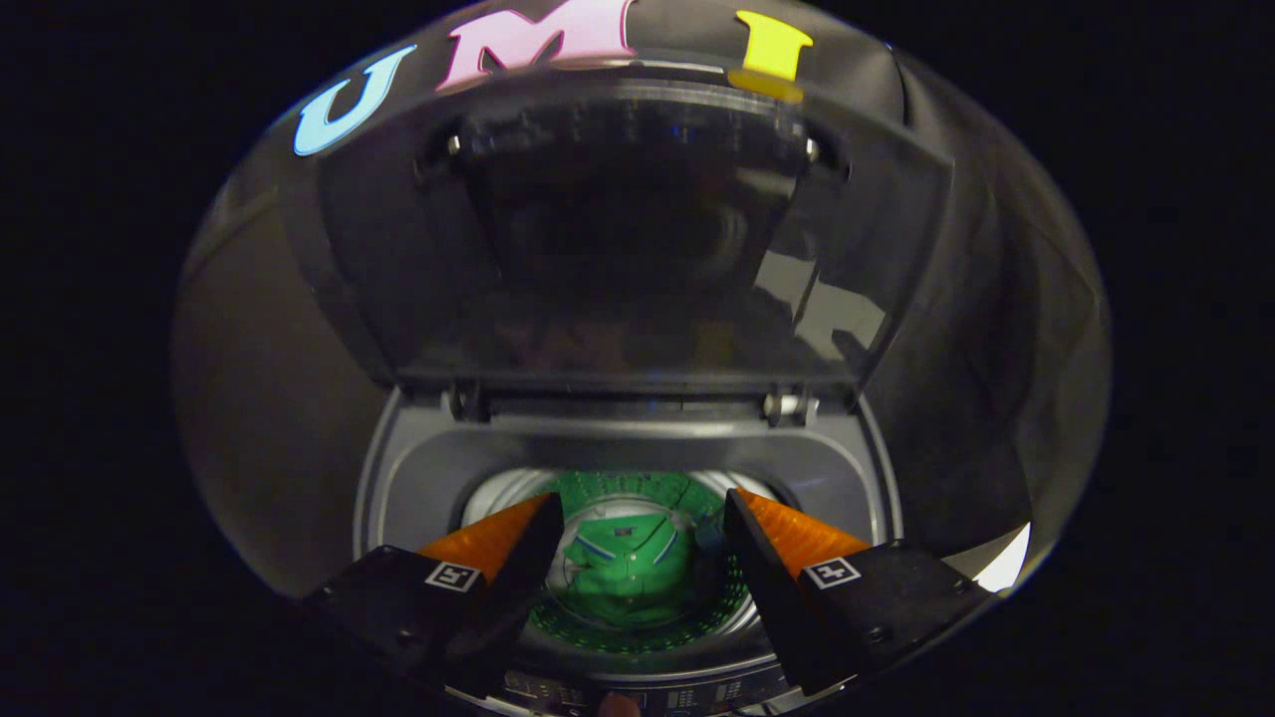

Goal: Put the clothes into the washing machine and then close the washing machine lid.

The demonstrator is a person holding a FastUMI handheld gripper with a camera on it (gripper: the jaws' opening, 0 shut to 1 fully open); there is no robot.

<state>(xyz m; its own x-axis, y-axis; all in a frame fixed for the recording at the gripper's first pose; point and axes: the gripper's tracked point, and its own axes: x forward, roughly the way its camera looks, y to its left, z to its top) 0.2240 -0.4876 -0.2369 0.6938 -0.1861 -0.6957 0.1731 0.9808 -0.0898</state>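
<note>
Green shirt (630,570) (collared) below open tongs (642,510)

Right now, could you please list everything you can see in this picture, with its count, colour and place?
washing machine: one, grey top, just ahead of and below the tongs, opening upward.
lid: one, dark and see-through, standing raised behind the opening, hinged at the far rim.
drum: one, silvery rim with a green-looking floor, down inside the opening.
shirt: one, green with a collar, lying at the bottom of the drum, seen between the fingers.
control panel: one, dark, on the near edge of the machine, under the fingers.
tongs: one pair, held open above the opening, fingers apart and holding nothing.
</note>
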